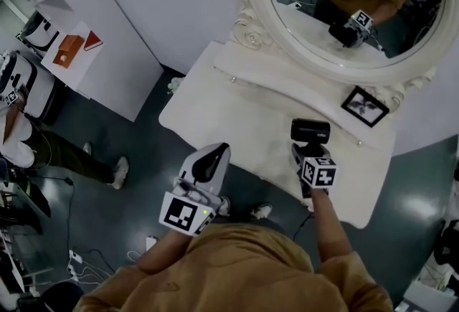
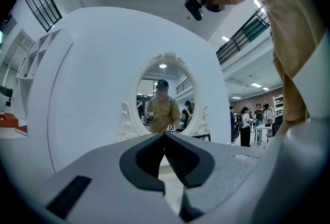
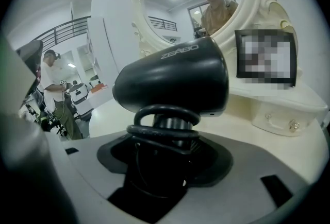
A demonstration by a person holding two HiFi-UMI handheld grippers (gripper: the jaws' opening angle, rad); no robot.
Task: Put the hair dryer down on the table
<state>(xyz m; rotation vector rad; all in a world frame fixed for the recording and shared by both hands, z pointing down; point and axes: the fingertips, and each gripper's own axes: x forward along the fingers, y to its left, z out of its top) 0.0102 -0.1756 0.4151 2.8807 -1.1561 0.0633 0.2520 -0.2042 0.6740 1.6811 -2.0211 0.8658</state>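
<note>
A black hair dryer [image 3: 172,81] with its cord wound round the handle stands in my right gripper [image 3: 165,161], whose jaws are shut on the handle. In the head view the dryer [image 1: 310,131] hangs over the white dressing table [image 1: 215,117], just ahead of the right gripper [image 1: 305,156]. My left gripper [image 1: 213,154] is at the table's near edge, its jaws shut with nothing between them [image 2: 165,138].
A large oval mirror [image 1: 344,2] in an ornate white frame stands at the back of the table. A small framed picture [image 1: 364,105] leans beside it on a raised shelf. White partition walls stand to the left; a person stands at the far left.
</note>
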